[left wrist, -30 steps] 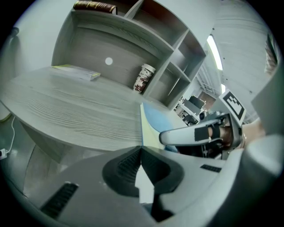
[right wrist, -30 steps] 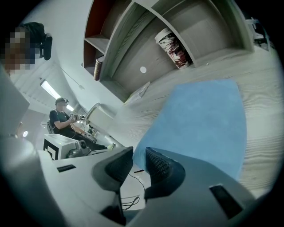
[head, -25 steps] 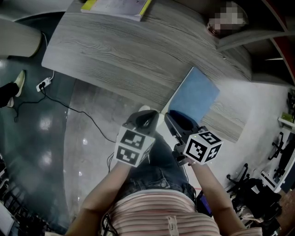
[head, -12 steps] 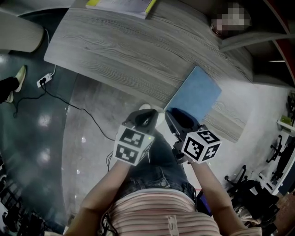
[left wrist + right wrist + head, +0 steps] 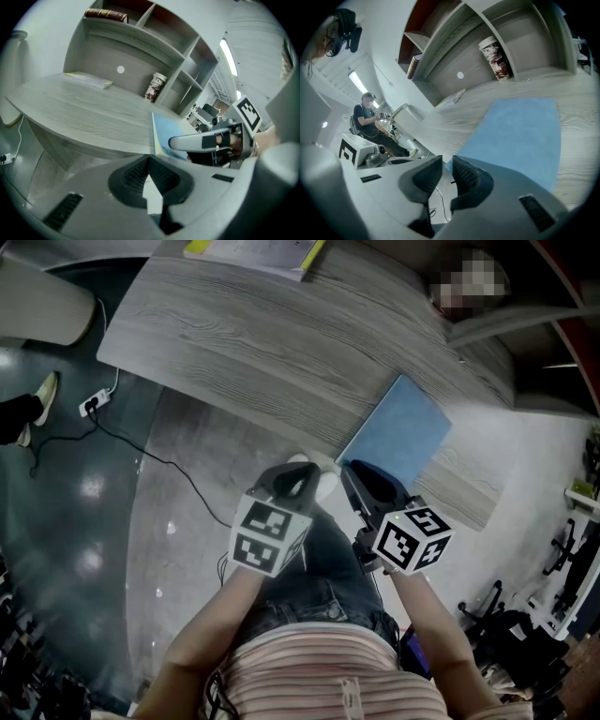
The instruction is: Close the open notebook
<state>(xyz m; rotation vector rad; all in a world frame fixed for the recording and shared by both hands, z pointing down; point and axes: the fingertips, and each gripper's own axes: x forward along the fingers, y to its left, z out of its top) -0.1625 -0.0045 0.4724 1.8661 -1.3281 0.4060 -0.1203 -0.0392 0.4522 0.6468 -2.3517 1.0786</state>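
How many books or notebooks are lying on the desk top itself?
2. A blue notebook lies at the near edge of the desk; a yellow-edged book lies at its far end. The shelves behind may hold more.

Matt notebook [image 5: 398, 432], wood-grain table [image 5: 281, 343]

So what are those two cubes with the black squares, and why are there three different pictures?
A person holds a pinching tool in each hand; the cubes are part of them. One picture comes from a camera on the person's head, the others from a camera on each tool. The left gripper is shut and empty. The right gripper is closing its jaws with nothing between them, beside the corner of the blue notebook, which lies closed on the grey table. Another book lies at the far end.
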